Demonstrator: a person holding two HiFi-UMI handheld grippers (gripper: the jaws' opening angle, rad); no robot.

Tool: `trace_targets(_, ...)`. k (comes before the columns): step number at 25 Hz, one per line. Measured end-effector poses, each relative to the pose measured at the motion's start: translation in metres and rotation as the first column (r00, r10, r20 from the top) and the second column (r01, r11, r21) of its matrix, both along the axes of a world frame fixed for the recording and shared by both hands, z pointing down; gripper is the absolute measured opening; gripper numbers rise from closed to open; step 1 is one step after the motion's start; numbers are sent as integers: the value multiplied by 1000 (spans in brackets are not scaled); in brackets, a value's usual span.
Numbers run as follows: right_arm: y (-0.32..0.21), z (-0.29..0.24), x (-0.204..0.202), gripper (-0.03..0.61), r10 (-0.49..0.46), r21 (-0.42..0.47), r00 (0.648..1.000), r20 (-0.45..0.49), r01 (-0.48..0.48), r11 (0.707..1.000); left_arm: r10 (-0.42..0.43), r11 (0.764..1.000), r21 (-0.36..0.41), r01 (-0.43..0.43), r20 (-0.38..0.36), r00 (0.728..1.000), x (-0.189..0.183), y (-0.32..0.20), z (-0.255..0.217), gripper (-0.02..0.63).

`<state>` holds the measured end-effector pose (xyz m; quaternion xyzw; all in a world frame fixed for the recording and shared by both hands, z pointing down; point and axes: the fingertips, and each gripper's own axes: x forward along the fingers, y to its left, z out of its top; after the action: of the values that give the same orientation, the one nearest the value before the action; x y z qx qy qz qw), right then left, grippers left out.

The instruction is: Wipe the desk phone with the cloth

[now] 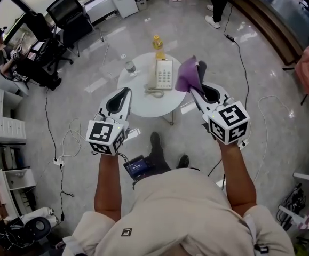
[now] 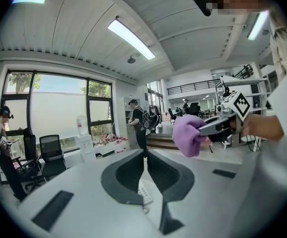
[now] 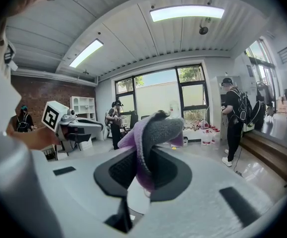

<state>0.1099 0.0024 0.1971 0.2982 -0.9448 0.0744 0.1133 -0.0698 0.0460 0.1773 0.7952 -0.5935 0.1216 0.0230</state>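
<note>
White round tabletop (image 1: pixel 138 108) carries the job

On it lies the cream push-button desk phone (image 1: pixel 164 73), long axis running away from the person. Purple-grey fleecy cloth (image 1: pixel 187 74) hangs just right of it, clamped in the right gripper's (image 1: pixel 193 89) jaws. The left gripper's (image 1: pixel 127 91) jaws are together, empty, farther off

Head view: bright, even light. The glossy floor (image 1: pixel 90 84) throws pale glare streaks beyond the round table (image 1: pixel 143 103) and to its left. I see only a faint, soft shadow under the table's near edge. Both gripper views: ceiling strip lights (image 2: pixel 131 38) above the table burn near white, and the windows (image 2: pixel 59 108) behind it wash out. Heavy fisheye bending, black corners. The foreground nearest my lenses is soft.
</note>
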Motion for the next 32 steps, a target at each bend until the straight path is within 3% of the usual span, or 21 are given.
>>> trace_targets(11, -48, 16, -34, 43, 80, -1, 994, -77, -80, 997, 93, 995, -14, -94, -41, 995, -31, -85, 34, 20)
trace_targets(32, -110, 84, -84, 43, 93, -121, 987, -134, -109, 987, 103, 981, -157, -112, -65, 993, -69, -181, 121, 21)
